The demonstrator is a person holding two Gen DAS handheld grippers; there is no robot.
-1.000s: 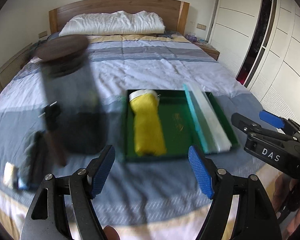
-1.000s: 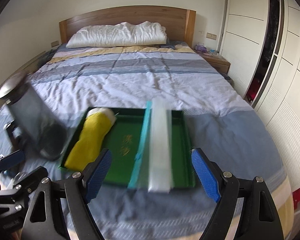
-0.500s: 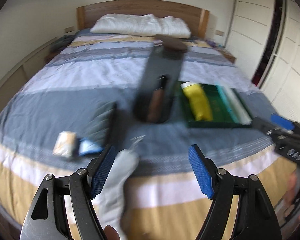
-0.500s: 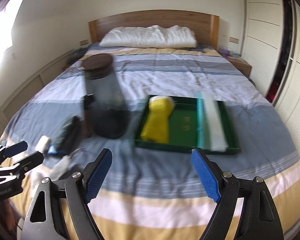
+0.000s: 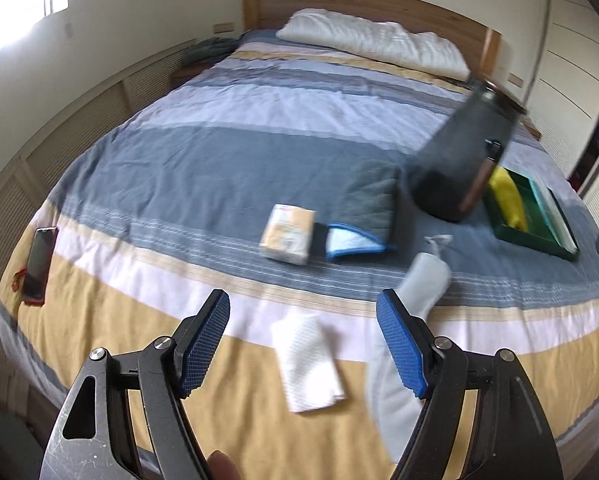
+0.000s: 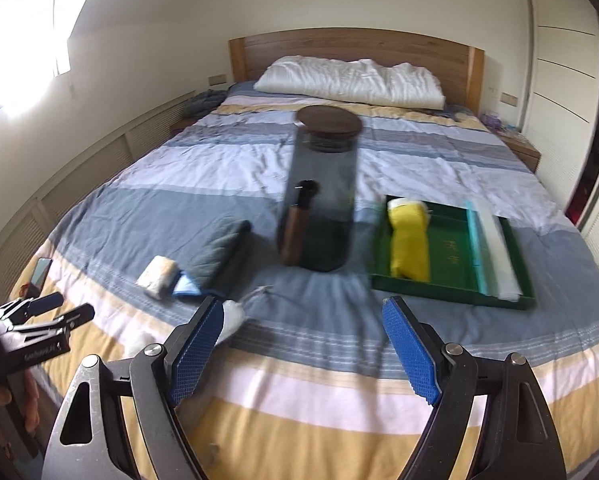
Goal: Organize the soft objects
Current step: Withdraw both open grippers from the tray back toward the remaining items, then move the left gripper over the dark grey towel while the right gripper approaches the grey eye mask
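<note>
Left wrist view: left gripper (image 5: pixel 303 344) hovers with fingers apart and empty over a folded white cloth (image 5: pixel 309 364) at the bed's (image 5: pixel 219 168) near edge, tray (image 5: pixel 511 232) at two o'clock; limp and light, it looks best pinched mid-fold, while right gripper (image 6: pixel 303 350) also hangs open and empty.

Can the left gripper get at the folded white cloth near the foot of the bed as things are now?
Probably yes. The left gripper is open and empty, and the white cloth lies flat right below it with nothing on top. The sock lies beside it, apart.
</note>
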